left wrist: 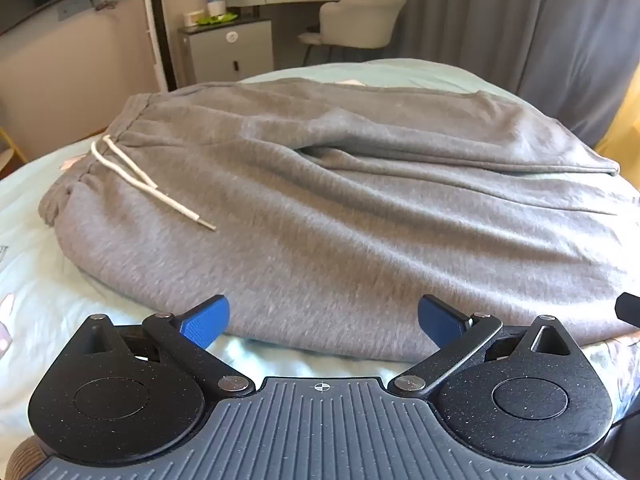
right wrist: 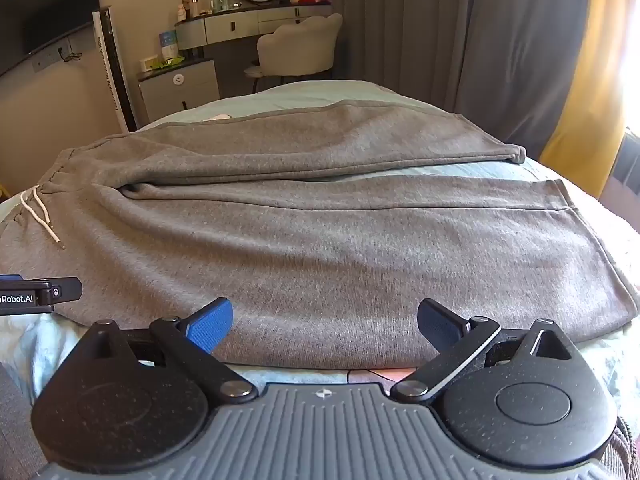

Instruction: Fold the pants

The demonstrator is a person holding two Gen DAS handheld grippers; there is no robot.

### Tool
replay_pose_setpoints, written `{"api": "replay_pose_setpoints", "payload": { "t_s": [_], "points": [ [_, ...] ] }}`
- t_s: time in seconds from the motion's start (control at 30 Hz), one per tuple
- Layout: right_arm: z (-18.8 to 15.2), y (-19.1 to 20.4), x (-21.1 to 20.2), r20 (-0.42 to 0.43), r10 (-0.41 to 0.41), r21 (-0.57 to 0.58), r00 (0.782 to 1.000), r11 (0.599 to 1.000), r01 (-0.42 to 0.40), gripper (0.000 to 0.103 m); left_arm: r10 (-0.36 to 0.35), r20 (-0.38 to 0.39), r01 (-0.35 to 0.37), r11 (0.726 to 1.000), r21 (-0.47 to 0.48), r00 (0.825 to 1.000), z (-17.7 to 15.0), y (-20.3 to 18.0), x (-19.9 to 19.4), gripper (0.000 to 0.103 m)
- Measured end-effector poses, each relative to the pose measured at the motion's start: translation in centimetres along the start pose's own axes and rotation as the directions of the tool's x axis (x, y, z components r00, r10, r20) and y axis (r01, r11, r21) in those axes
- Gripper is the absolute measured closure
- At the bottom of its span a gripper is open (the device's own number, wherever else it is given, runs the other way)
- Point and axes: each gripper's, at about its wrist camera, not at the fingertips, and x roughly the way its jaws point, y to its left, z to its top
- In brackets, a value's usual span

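On bed (left wrist: 36,280): grey pants (left wrist: 340,208) flat, waistband nine o'clock. Left gripper (left wrist: 322,322) and right gripper (right wrist: 324,324) released, empty; pinch near hem squarely, lift evenly.

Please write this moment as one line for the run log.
stage: before first fold | pants: flat on bed, waistband left | left gripper: open, empty, at near edge | right gripper: open, empty, at near edge

grey curtains (right wrist: 420,32), vanity desk (right wrist: 240,24), cream chair (right wrist: 300,48)
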Motion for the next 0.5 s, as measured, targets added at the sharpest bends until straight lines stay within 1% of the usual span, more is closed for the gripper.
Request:
{"api": "replay_pose_setpoints", "payload": {
  "t_s": [0.33,0.5],
  "points": [
    [-0.05,-0.18,-0.02,0.001,0.005,0.011,1.0,1.0,-0.005,0.004,-0.008,-0.013,0.008,1.0,0.0,1.0,-0.13,0.68,0.12,0.0],
    [-0.11,-0.31,0.1,0.001,0.006,0.013,1.0,1.0,-0.006,0.004,-0.009,-0.013,0.009,1.0,-0.004,1.0,-0.36,0.32,0.3,0.0]
  ]
}}
